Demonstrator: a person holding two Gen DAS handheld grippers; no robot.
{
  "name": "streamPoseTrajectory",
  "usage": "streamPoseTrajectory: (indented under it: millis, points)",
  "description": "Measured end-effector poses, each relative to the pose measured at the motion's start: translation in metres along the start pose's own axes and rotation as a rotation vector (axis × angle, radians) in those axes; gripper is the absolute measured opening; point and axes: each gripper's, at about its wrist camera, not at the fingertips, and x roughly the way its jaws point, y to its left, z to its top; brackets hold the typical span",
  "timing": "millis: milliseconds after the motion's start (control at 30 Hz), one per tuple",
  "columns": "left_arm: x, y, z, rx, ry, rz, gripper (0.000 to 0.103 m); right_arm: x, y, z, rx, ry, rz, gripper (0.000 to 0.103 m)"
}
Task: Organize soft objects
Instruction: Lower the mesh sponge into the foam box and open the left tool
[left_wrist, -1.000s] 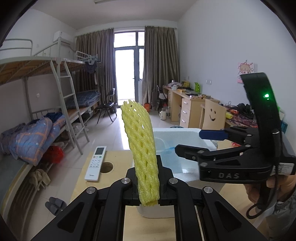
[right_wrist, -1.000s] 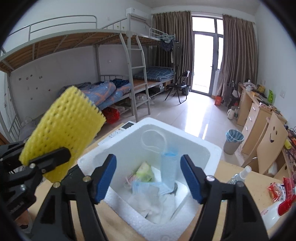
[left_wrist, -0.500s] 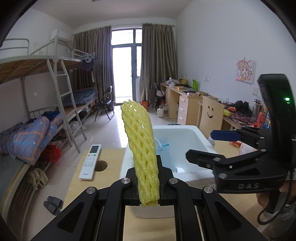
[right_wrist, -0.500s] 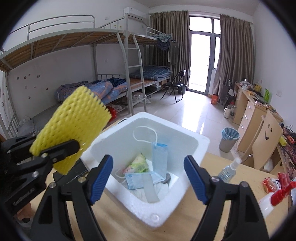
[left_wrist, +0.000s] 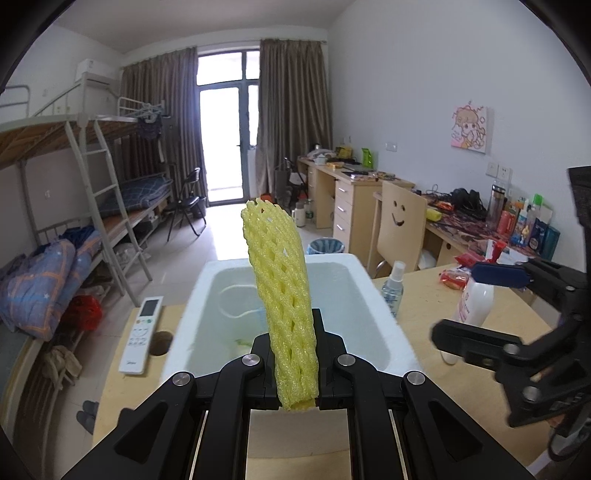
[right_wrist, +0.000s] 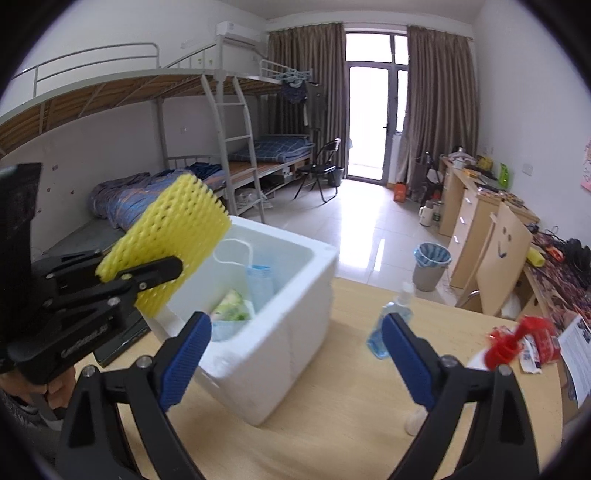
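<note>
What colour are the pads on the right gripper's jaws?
Blue pads, clearest in the right wrist view; the rest of the right gripper is black.

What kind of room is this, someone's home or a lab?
Most likely a shared student dormitory room: metal bunk beds with a ladder along one wall, a row of cluttered wooden study desks opposite, and a curtained balcony door.

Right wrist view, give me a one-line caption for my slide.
Open right gripper faces a white foam box while the left gripper holds a yellow foam net at its rim.
</note>
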Motion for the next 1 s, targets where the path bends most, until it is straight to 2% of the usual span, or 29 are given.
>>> streamPoseTrajectory:
  millis: [467,767,833,867,900,967,1000]
  points:
    - [0.02,-0.011,0.005,0.01,0.027,0.002,0.011,-0.012,-0.013,-0.007,0.04,-0.022,-0.038,0.096]
    - [0.028,-0.011,0.006,0.004,0.033,0.04,0.012,-0.013,-0.014,-0.014,0.046,-0.026,-0.039,0.096]
    - [0.029,-0.011,0.007,0.012,0.035,0.08,0.022,-0.013,-0.014,-0.016,0.044,-0.027,-0.043,0.096]
    - [0.03,-0.01,0.007,0.011,0.037,0.09,0.04,-0.013,-0.013,-0.016,0.043,-0.028,-0.042,0.096]
    - [0.031,-0.009,0.008,0.009,0.037,0.102,0.064,-0.016,-0.016,-0.019,0.043,-0.03,-0.04,0.096]
    - [0.028,-0.007,0.008,0.0,0.014,0.142,0.087,-0.016,-0.016,-0.019,0.043,-0.032,-0.039,0.096]
    - [0.025,-0.007,0.008,-0.001,-0.006,0.159,0.09,-0.017,-0.016,-0.02,0.044,-0.033,-0.04,0.096]
